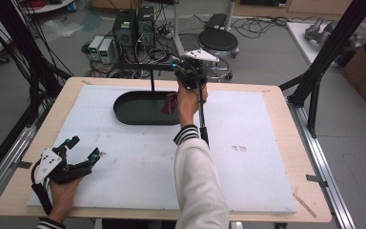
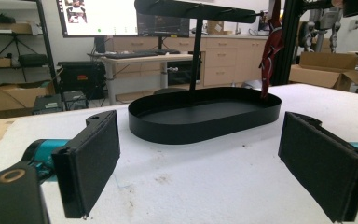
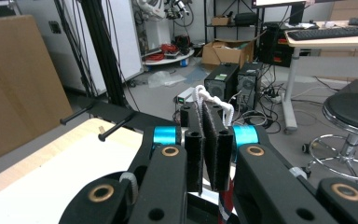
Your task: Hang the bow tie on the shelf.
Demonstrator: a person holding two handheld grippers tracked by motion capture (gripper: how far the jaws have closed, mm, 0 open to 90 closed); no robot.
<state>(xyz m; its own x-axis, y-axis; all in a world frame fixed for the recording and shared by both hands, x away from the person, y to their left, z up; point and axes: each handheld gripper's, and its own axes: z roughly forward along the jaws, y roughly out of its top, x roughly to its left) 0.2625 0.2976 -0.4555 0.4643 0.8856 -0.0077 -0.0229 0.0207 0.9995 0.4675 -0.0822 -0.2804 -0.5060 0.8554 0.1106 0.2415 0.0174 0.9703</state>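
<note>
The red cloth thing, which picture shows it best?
The left gripper view: the red cloth hangs full length above the black tray. The high view shows a scrap by the hand; the right gripper view, only a sliver beneath the shut right claw.

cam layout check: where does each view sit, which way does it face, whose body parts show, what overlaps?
High view: above the person's side, looking forward and down on the table; both forearms, left tool, right tool.
Left tool view: low near the tabletop, facing the black tray and its stand; own open jaws.
Right tool view: raised by the stand's bar, facing the lab floor; jaws shut on a white cord.
Shared: high and left tool views both show the tray and the red cloth.
</note>
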